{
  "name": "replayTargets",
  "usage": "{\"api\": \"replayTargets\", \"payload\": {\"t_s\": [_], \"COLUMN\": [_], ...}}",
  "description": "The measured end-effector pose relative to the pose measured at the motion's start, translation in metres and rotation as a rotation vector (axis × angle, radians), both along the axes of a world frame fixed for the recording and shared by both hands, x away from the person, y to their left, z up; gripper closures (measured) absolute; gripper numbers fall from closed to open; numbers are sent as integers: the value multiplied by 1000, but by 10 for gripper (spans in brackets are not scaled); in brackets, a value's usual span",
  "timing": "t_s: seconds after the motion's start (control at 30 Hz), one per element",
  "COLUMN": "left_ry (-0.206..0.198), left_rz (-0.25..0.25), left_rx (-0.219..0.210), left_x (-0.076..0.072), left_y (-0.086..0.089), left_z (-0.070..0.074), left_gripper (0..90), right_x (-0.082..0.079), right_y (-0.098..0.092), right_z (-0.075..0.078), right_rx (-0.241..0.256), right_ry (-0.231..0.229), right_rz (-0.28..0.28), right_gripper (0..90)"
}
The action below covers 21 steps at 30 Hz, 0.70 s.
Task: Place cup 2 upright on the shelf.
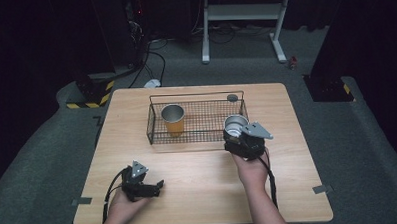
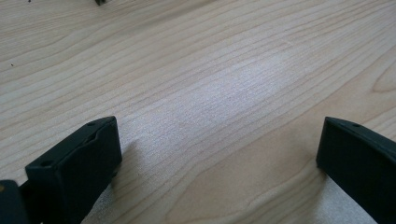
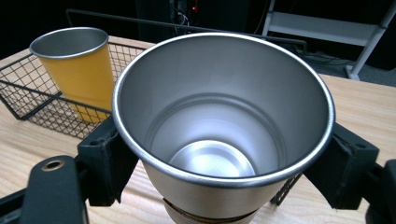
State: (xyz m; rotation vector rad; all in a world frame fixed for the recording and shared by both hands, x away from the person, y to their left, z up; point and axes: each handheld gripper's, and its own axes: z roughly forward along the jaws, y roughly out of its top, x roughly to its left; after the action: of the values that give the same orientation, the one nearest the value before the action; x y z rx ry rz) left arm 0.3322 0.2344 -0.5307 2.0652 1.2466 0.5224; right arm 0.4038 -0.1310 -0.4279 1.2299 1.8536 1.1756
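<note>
Right gripper (image 3: pixel 219 154) closed around a silver cup (image 3: pixel 224 126), jaws pressing on both sides just under the rim. Cup upright, empty and shiny inside, held at the right front edge of the wire basket (image 1: pixel 157 124); hard to tell whether over the basket or just in front of it. Probably light, being empty. Metal, so stiff and not easy to break, but smooth and maybe slippery. Best gripped around the sides near the top, as now, and kept level.

Left gripper (image 1: pixel 148 186) low over the table (image 1: pixel 199 187) near the front left, jaws wide apart, holding nothing.

From the high view: the whole table, the basket, the yellow cup (image 1: pixel 174 120) standing in its left part, a small dark round thing (image 1: pixel 232 97) by the far rim. From the right gripper view: down into the silver cup, to the clean bottom. From the left gripper view: bare wood between two open jaws.
</note>
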Motion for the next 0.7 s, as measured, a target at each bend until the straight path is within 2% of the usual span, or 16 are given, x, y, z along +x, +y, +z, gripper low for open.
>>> {"api": "replayTargets", "payload": {"t_s": [0.7], "left_ry": [-1], "left_rz": [-1], "left_rx": [2], "left_x": [0], "left_y": [0], "left_z": [0], "left_gripper": [3], "right_x": [32], "right_y": [14], "right_z": [13], "right_rx": [-19], "right_ry": [-4], "right_rz": [-21], "right_gripper": [188]}}
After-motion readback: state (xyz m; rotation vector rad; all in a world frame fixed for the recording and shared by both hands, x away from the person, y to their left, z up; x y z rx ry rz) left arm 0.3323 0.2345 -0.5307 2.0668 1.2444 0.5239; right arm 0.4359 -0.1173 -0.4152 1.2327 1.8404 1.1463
